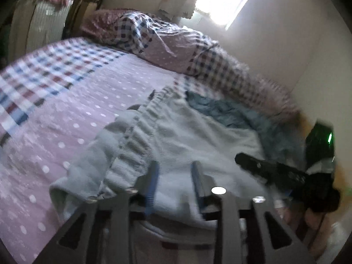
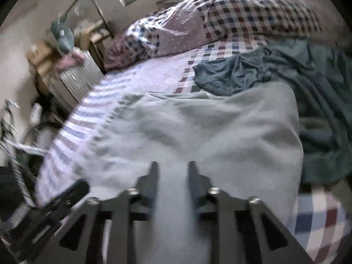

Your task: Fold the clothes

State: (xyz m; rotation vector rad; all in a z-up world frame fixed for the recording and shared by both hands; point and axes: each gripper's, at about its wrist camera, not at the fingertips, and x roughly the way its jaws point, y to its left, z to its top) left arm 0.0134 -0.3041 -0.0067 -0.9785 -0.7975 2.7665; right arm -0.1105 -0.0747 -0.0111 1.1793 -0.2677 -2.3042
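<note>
A pale blue-white garment with a ribbed elastic band lies spread on the bed. My left gripper hovers over its near edge with the jaws apart; the cloth shows in the gap and the pads do not press on it. In the right wrist view the same garment fills the middle. My right gripper stands open above it, nothing pinched. Each gripper shows in the other's view: the right one is dark at the right, the left one at the lower left.
A teal garment lies crumpled just beyond the pale one. A checked and dotted quilt is heaped at the head of the pink dotted bed sheet. A radiator and boxes stand off the bed's left side, with a wall on the right.
</note>
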